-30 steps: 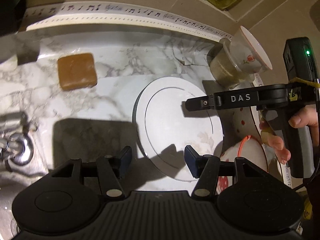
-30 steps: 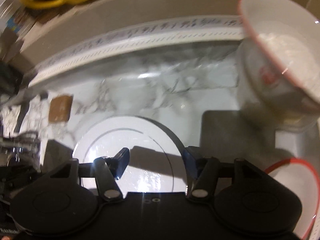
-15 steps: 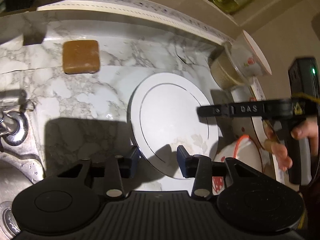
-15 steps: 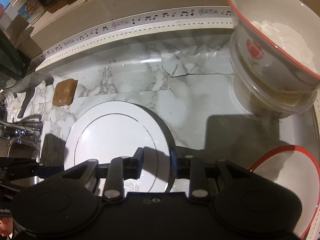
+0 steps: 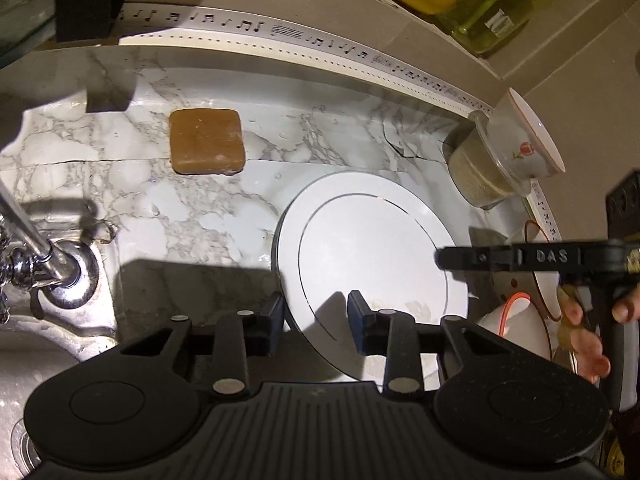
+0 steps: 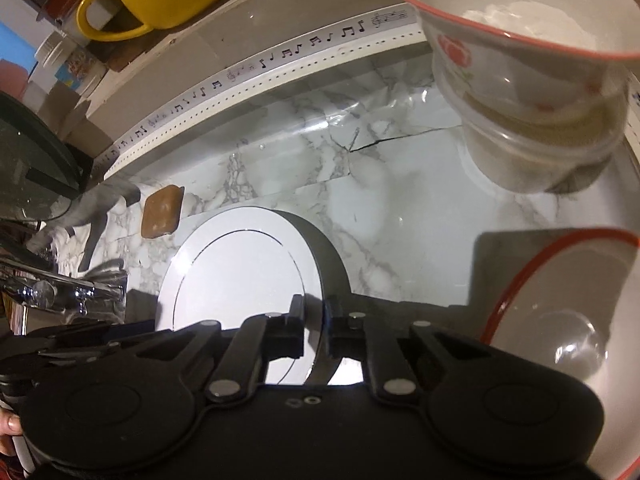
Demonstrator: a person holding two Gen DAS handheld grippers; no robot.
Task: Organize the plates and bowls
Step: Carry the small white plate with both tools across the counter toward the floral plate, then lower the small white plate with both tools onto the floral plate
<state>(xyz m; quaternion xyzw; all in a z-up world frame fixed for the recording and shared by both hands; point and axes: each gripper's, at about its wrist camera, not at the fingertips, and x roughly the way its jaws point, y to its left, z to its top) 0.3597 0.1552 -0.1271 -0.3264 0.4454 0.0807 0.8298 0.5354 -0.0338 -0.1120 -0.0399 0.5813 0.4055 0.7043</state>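
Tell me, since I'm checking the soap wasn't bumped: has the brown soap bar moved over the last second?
No. The soap bar lies at the same marble veins and crack line of the countertop, beside the plate as before.

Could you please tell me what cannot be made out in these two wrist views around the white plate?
- White plate: near rim hidden by the left gripper body, left wrist view.
- Right gripper: rim contact under its pads unclear, right wrist view; shadow covers it.
- Red-rimmed bowl: cut off by the frame edge, right wrist view.
- Clear container: contents too murky to name, left wrist view.
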